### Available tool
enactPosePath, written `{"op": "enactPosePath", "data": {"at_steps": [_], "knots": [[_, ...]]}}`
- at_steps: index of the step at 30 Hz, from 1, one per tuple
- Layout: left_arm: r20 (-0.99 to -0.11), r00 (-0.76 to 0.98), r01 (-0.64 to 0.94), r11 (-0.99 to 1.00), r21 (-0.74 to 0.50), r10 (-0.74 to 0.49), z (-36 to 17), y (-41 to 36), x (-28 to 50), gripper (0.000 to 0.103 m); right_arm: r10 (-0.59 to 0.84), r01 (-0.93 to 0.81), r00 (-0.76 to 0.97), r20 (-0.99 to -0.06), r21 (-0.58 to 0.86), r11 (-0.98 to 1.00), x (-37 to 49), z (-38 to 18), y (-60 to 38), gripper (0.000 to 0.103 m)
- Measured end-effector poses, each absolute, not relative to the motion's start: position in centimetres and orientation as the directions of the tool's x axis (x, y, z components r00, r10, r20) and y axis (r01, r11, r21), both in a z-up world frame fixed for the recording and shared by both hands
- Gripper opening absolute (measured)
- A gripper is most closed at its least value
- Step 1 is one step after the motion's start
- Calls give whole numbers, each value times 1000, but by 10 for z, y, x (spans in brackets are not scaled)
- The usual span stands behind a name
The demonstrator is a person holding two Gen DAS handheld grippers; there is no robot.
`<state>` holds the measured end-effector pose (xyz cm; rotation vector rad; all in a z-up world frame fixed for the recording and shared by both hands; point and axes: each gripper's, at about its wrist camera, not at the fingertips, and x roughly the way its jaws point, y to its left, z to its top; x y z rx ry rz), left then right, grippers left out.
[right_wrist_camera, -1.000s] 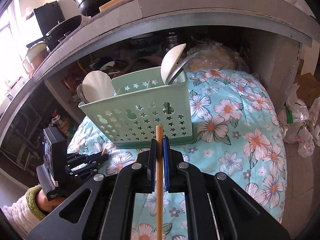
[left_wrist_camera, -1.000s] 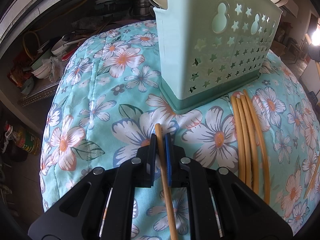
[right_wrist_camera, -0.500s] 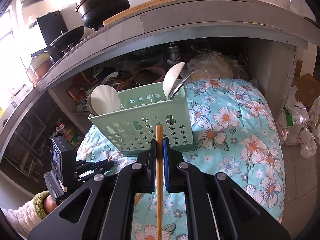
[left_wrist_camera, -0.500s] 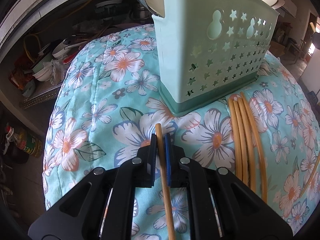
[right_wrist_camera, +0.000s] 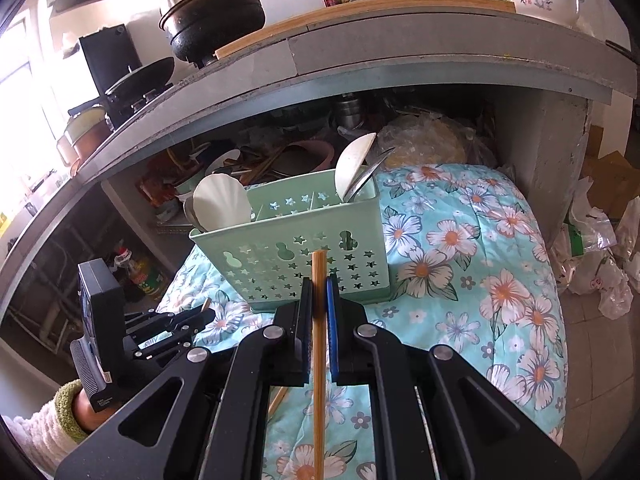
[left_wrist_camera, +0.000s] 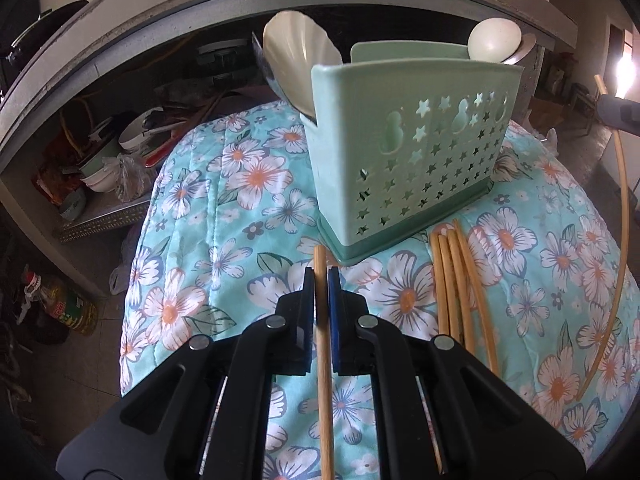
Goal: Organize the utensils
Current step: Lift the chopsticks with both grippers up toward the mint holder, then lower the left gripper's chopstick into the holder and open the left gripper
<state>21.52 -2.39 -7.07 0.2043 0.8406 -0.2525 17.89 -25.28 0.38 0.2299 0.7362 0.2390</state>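
A mint green utensil basket (left_wrist_camera: pixel 412 148) (right_wrist_camera: pixel 304 252) with star cut-outs stands on a floral quilt (left_wrist_camera: pixel 240 208) (right_wrist_camera: pixel 480 280). White spoons (left_wrist_camera: pixel 296 60) (right_wrist_camera: pixel 222 204) stick up from its ends. My left gripper (left_wrist_camera: pixel 321 276) is shut on a wooden chopstick (left_wrist_camera: pixel 325 360), its tip just short of the basket's near corner. My right gripper (right_wrist_camera: pixel 319 284) is shut on another chopstick (right_wrist_camera: pixel 318 344), pointing at the basket's front wall. Several loose chopsticks (left_wrist_camera: pixel 456 288) lie on the quilt right of the left gripper. The left gripper (right_wrist_camera: pixel 188 322) shows at lower left in the right wrist view.
A grey concrete counter (right_wrist_camera: pixel 400 48) overhangs the quilt, bearing a black pot (right_wrist_camera: pixel 212 16) and bottles. Under it sits a cluttered shelf of bowls (left_wrist_camera: pixel 104 168). An oil bottle (left_wrist_camera: pixel 60 304) stands on the floor at left. Plastic bags (right_wrist_camera: pixel 600 264) lie at right.
Both grippers have risen with their chopsticks, so the basket sits lower and farther in both views, its rim and spoons now showing in the left wrist view.
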Motion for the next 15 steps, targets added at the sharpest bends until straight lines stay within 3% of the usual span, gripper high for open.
{"op": "enactPosePath", "data": {"at_steps": [15], "knots": [[-679, 725, 305, 937, 168, -115, -31, -40, 173, 6, 279, -152, 736, -617, 251, 956, 147, 12, -250, 7]]}}
